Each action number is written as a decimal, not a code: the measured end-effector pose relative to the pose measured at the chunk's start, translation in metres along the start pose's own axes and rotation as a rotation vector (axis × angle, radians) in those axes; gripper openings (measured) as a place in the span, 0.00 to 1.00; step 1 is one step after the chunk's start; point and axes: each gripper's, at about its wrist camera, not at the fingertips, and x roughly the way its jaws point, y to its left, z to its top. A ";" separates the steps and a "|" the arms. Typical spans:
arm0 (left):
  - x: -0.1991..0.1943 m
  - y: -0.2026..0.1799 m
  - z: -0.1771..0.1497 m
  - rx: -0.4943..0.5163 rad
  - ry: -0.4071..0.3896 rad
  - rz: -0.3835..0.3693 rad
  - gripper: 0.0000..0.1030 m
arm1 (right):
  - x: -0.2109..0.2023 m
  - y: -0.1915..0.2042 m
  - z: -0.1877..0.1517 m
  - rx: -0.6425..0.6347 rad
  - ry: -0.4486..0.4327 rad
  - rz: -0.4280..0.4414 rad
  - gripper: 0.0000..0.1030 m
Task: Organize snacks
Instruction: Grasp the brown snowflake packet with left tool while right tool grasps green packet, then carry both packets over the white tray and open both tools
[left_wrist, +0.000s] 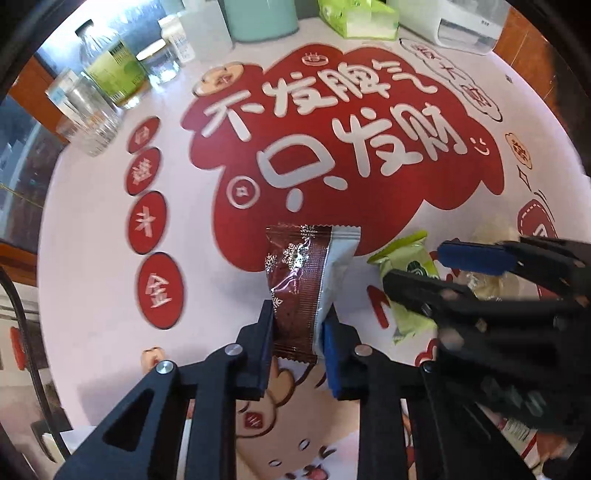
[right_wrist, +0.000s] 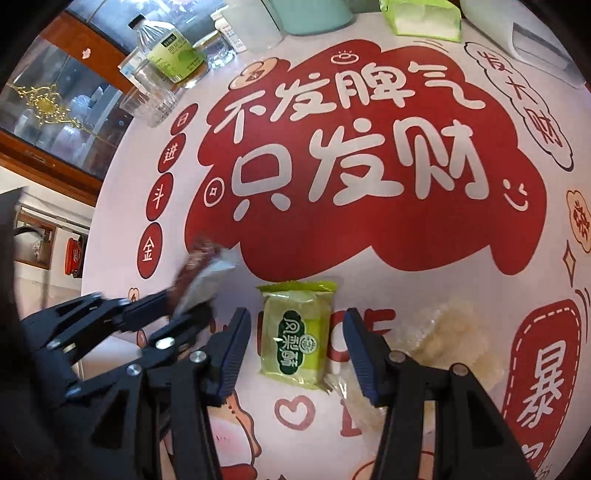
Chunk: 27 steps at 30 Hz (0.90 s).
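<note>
My left gripper (left_wrist: 300, 321) is shut on a brown and silver snack packet (left_wrist: 304, 284), its pads pressing the packet's lower sides. The same packet (right_wrist: 201, 273) appears blurred in the right wrist view, held by the left gripper (right_wrist: 192, 302). A green pastry packet (right_wrist: 297, 332) lies flat on the table between the spread fingers of my right gripper (right_wrist: 295, 328), which is open and not touching it. In the left wrist view the green packet (left_wrist: 406, 266) lies partly under the right gripper (left_wrist: 417, 266). A pale clear-wrapped snack (right_wrist: 458, 332) lies right of the green one.
The round table (right_wrist: 369, 288) carries a red and white printed cover. At its far edge stand glass bottles and jars (left_wrist: 110, 70), a teal container (left_wrist: 258, 18), a green tissue pack (left_wrist: 358, 18) and a white appliance (left_wrist: 461, 26). A glass cabinet (right_wrist: 55, 107) is beyond the table's left edge.
</note>
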 end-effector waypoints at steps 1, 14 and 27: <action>-0.004 0.001 -0.001 0.000 -0.003 0.003 0.21 | 0.002 0.000 0.000 0.001 0.005 -0.008 0.51; -0.080 0.034 -0.037 -0.071 -0.124 -0.027 0.21 | 0.013 0.038 -0.019 -0.203 -0.036 -0.294 0.38; -0.140 0.074 -0.122 -0.141 -0.196 0.002 0.21 | -0.031 0.050 -0.089 -0.109 -0.136 -0.214 0.35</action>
